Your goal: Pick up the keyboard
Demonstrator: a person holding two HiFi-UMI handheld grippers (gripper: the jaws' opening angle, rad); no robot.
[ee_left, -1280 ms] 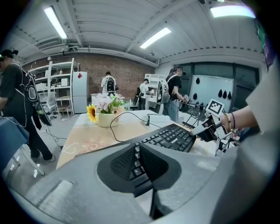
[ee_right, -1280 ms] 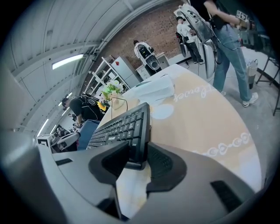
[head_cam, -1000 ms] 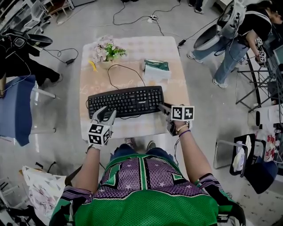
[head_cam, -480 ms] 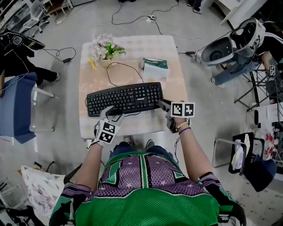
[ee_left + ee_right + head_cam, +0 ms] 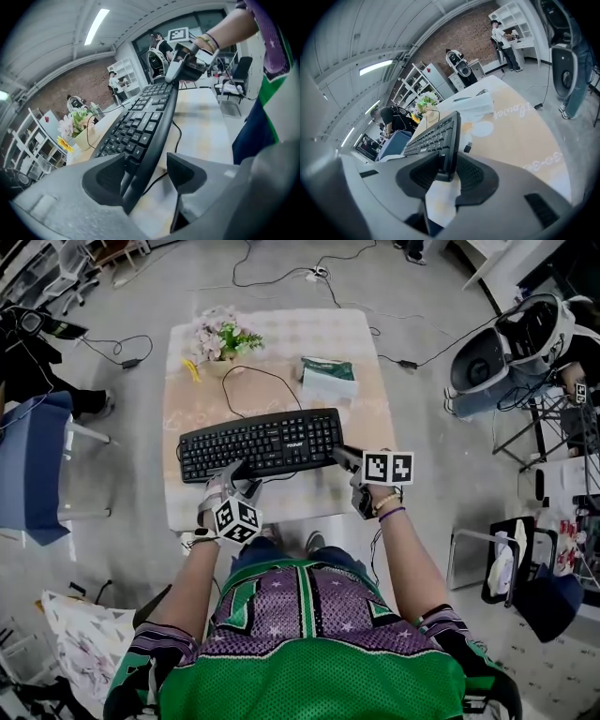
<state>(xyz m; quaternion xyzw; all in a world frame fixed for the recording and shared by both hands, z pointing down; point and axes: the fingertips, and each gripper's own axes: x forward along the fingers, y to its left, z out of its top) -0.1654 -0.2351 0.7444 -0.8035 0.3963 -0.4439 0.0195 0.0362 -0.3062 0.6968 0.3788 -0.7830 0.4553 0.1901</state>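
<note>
No legible text, keyboard (image 5: 261,442) logo too small, tablecloth (image 5: 525,131) script unclear

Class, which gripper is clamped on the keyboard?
The right gripper, jaws just closing on the keyboard at its right end; the left gripper, jaws just opening, only straddles the front edge.

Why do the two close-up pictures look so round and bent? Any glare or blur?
Left gripper view: a wide lens bows the keyboard and ceiling, corners go dark. Right gripper view: same bowing, and the ceiling lamp glares white. Head view: even light, only faint shadows on the table, edges slightly curved.
</note>
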